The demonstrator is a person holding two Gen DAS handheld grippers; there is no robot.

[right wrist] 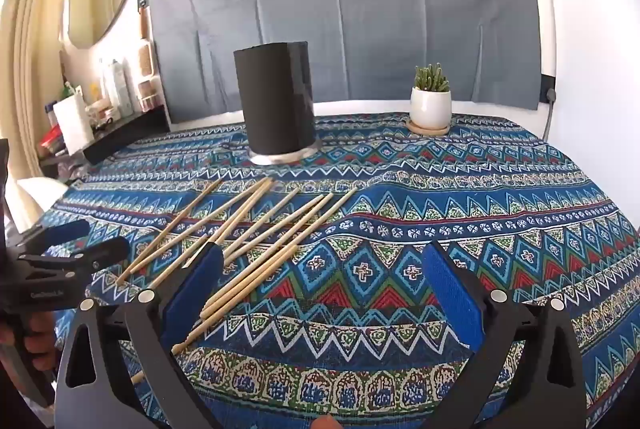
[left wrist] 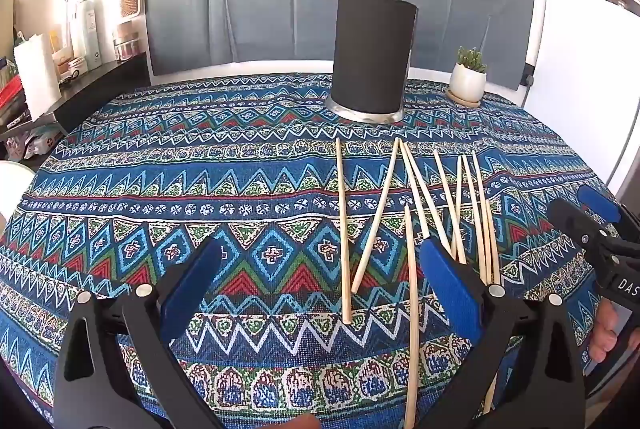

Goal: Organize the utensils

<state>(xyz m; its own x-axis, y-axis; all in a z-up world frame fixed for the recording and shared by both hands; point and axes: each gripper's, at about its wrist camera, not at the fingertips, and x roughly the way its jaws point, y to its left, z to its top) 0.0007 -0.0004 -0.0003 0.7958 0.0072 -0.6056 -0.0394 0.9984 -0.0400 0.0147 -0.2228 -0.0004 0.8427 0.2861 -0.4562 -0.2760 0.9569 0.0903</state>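
Several pale wooden chopsticks (left wrist: pixel 376 217) lie loose on the patterned tablecloth (left wrist: pixel 160 189), fanned toward a tall black cylindrical holder (left wrist: pixel 372 57) that stands upright behind them. My left gripper (left wrist: pixel 320 257) is open and empty, hovering over the near ends of the chopsticks. In the right wrist view the chopsticks (right wrist: pixel 256 229) lie at the left and the holder (right wrist: pixel 276 101) stands behind them. My right gripper (right wrist: pixel 320 261) is open and empty, to the right of the chopsticks. Each gripper shows at the edge of the other's view: the right one (left wrist: pixel 592 217) and the left one (right wrist: pixel 80 241).
A small potted succulent (left wrist: pixel 468 77) in a white pot stands at the back right of the table (right wrist: pixel 430 101). A dark shelf with bottles and boxes (left wrist: pixel 80 41) is at the left. A white appliance (left wrist: pixel 580 69) stands at the right.
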